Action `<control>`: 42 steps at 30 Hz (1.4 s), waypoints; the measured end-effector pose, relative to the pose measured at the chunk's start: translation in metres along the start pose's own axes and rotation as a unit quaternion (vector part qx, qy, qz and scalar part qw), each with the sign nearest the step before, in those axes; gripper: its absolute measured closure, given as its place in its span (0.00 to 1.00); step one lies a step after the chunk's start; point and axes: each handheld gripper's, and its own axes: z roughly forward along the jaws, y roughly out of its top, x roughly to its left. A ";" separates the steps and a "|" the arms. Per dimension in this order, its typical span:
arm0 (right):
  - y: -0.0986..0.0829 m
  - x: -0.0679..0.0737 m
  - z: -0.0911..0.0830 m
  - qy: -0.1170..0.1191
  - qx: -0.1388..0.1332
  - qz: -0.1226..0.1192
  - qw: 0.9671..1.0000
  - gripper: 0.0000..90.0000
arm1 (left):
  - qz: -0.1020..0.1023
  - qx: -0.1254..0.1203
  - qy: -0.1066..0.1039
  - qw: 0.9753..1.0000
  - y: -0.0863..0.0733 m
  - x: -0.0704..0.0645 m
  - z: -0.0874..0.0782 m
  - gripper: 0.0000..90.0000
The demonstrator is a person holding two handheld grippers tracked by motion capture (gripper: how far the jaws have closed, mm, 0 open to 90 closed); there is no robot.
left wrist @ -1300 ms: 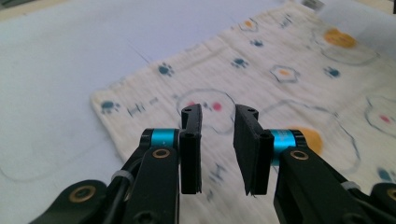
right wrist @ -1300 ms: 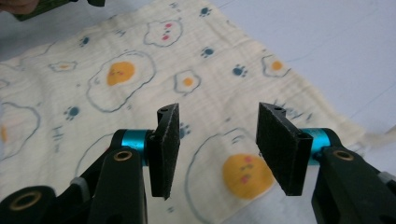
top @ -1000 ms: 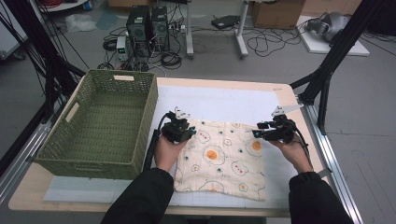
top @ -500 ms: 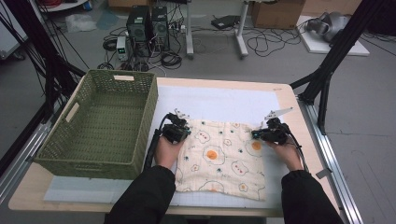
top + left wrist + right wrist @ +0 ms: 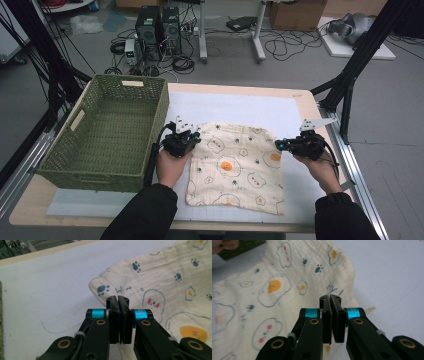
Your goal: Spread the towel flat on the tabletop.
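Green wicker basket [image 5: 107, 130] beside cloth [image 5: 235, 167].

An empty green woven rectangular basket [image 5: 107, 130] with slot handles sits on the left of the pale wooden desk [image 5: 300, 95], beside a white gridded mat [image 5: 235, 107]. Beyond the far edge, black computer towers [image 5: 159, 25] and tangled cables [image 5: 280, 47] lie on the grey floor.

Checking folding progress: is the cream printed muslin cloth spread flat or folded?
Folded, apparently: the cream printed muslin cloth lies doubled on the white mat, its far edge rounded like a fold.
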 end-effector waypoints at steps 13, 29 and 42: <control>-0.052 0.047 -0.013 0.048 0.024 -0.014 0.998 0.98 | 0.022 0.037 -0.056 0.998 -0.050 -0.019 -0.031 0.97; -0.036 0.036 -0.004 0.070 0.006 0.012 0.997 0.65 | -0.024 0.065 -0.079 0.994 -0.026 -0.014 -0.013 0.57; -0.043 0.050 0.015 0.112 0.046 -0.014 0.993 0.94 | -0.006 0.073 -0.105 0.992 -0.030 -0.016 -0.020 0.96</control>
